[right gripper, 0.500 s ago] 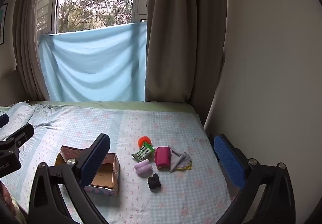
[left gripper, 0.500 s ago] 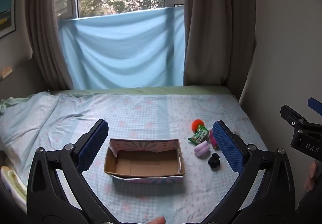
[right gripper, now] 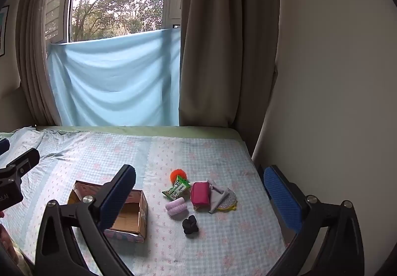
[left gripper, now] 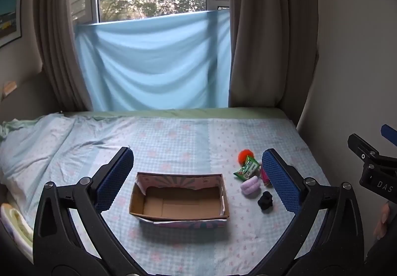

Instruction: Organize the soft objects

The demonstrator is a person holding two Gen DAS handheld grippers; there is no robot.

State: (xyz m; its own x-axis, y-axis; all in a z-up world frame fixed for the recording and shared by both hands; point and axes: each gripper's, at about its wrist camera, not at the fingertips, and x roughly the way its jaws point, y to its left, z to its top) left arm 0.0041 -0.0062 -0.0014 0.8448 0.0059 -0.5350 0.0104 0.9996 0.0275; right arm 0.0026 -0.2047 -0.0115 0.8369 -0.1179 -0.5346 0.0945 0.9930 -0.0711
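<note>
An open cardboard box [left gripper: 181, 216] lies empty on the bed; it also shows in the right wrist view [right gripper: 141, 211]. To its right lie an orange pom-pom [right gripper: 176, 174], a green packet [right gripper: 177, 189], a lilac roll [right gripper: 176, 207], a black scrunchie [right gripper: 189, 224], a pink pouch [right gripper: 200, 193], a grey cloth [right gripper: 218, 195] and a silvery round pad [right gripper: 229, 200]. My left gripper [left gripper: 198, 180] is open above the box. My right gripper [right gripper: 198, 195] is open above the pile. Both are empty.
The bed [left gripper: 173, 137] has a blue checked sheet. A wall [right gripper: 335, 77] runs along its right side. Curtains [right gripper: 218, 40] and a blue cloth [left gripper: 153, 65] hang at the window behind. Bedding [left gripper: 15, 224] is bunched at the left edge.
</note>
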